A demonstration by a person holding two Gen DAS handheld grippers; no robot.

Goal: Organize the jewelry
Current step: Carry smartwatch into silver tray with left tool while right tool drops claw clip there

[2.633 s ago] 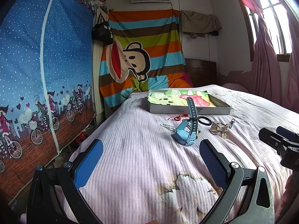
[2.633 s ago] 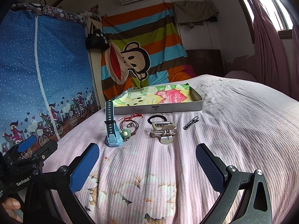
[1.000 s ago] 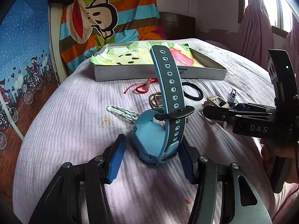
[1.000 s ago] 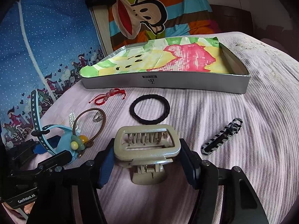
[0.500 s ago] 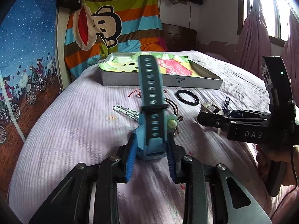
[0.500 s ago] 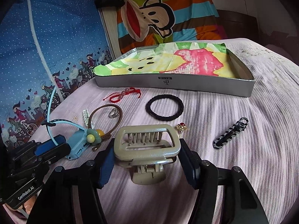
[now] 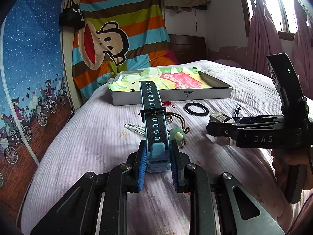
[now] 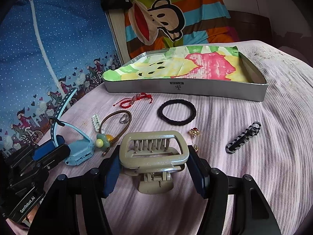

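The blue rubbery watch point(image 7: 156, 152) sits clamped between the left gripper point(image 7: 158, 166) pads above the ribbed pink bedspread point(image 7: 88, 141). The right gripper point(image 8: 154, 168) grasps a beige plastic claw clip point(image 8: 154, 150). Beyond, the shallow grey box point(image 8: 215, 93) holds only colourful paper.

My left gripper point(image 7: 158, 161) squeezes the blue watch point(image 7: 156, 137), and its strap sticks out toward twelve o'clock. At one o'clock a grey box point(image 7: 205, 95) sits on the bed point(image 7: 88, 146). My right gripper point(image 7: 213, 126) is at three o'clock.
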